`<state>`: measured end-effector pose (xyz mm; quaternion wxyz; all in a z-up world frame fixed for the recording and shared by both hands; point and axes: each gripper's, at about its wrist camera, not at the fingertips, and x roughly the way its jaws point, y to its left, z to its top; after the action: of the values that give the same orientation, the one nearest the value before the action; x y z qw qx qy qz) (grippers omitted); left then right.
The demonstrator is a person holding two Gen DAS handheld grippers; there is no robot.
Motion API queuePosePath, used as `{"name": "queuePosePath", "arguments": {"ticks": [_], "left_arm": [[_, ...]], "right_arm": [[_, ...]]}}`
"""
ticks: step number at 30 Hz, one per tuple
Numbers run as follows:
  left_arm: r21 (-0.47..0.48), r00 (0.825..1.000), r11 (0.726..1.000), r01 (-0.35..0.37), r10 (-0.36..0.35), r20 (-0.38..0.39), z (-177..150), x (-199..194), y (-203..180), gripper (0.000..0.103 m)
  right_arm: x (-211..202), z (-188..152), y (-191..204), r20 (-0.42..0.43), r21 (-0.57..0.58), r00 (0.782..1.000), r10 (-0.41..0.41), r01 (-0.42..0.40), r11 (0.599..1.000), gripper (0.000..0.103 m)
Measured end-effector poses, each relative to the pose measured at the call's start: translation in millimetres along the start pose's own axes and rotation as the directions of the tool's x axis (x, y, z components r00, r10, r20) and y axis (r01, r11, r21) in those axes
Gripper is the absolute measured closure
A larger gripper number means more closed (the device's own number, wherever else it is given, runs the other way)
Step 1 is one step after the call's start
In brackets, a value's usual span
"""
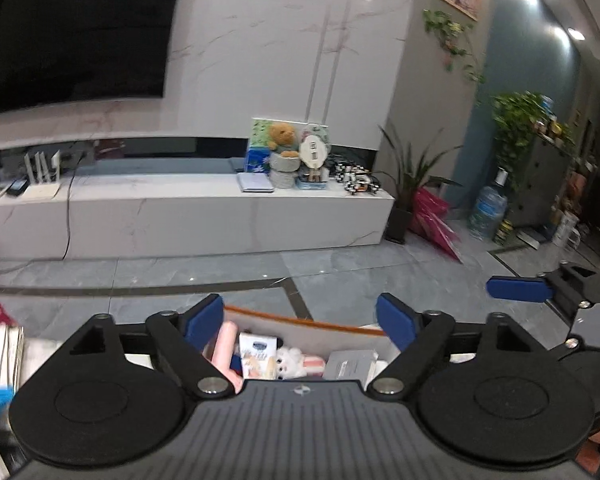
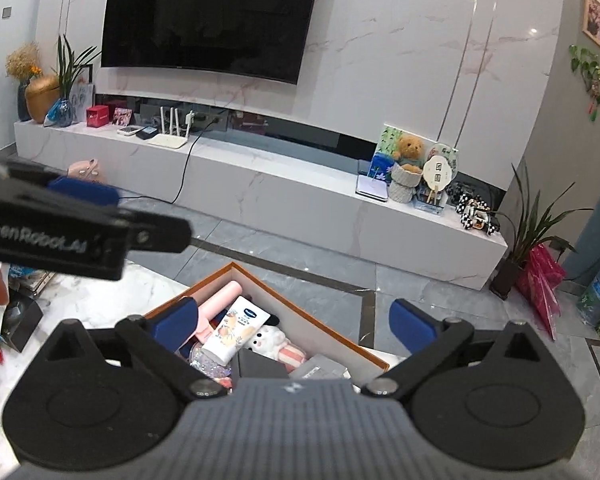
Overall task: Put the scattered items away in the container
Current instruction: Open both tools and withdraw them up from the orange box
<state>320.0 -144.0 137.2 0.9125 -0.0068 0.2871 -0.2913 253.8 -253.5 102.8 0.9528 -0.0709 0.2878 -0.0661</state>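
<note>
Grey floor tiles and a long white TV cabinet [image 1: 188, 216] fill the background of the left wrist view. Below the left tongs [image 1: 300, 322], partly behind their blue pads and black body, sits the container [image 1: 300, 322], an orange-rimmed box with pale walls. Its near half is cut off by the tongs' body. The left tongs are released, pads spread wide, nothing between them. Inside the container a pink roll [image 1: 228, 344], a white tube [image 1: 256, 354] and a white plush toy [image 1: 290, 362] lie packed together; a grey packet [image 1: 348, 364] to the right is blurred. One finger of the right tongs [image 1: 516, 289] enters from the right edge.

From the right wrist, the container [image 2: 300, 322] lies on the marble bench [image 2: 80, 300], just below and ahead of the right tongs [image 2: 294, 322], also released and empty. The tube [image 2: 236, 330] lies across the roll [image 2: 220, 300], beside the plush toy [image 2: 270, 340]. The left tongs [image 2: 84, 194] cross the upper left, blurred.
</note>
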Motion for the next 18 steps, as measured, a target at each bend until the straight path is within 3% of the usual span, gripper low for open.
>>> {"name": "queuePosePath", "arguments": {"ticks": [6,11,15,18], "left_arm": [[-0.031,0.999,0.999,-0.039,0.039,-0.022,-30.9,14.3,8.5,0.000],[-0.030,0.990,0.991,-0.127,0.125,-0.061,-52.2,18.5,18.1,0.000],[0.008,0.984,0.986,-0.164,0.164,-0.072,-67.6,19.6,18.6,0.000],[0.050,0.969,0.974,-0.219,0.223,-0.102,-78.7,26.4,11.3,0.000]], "right_arm": [[11.6,-25.3,4.8,0.007,0.149,1.000,-0.001,0.000,0.989,0.001],[25.4,-53.6,9.2,0.020,0.178,1.000,-0.016,0.012,0.984,0.001],[36.8,-76.9,4.1,0.018,0.237,0.999,-0.029,0.024,0.971,0.001],[47.0,-86.3,2.1,-0.021,0.244,0.997,-0.079,0.082,0.966,0.001]]}}
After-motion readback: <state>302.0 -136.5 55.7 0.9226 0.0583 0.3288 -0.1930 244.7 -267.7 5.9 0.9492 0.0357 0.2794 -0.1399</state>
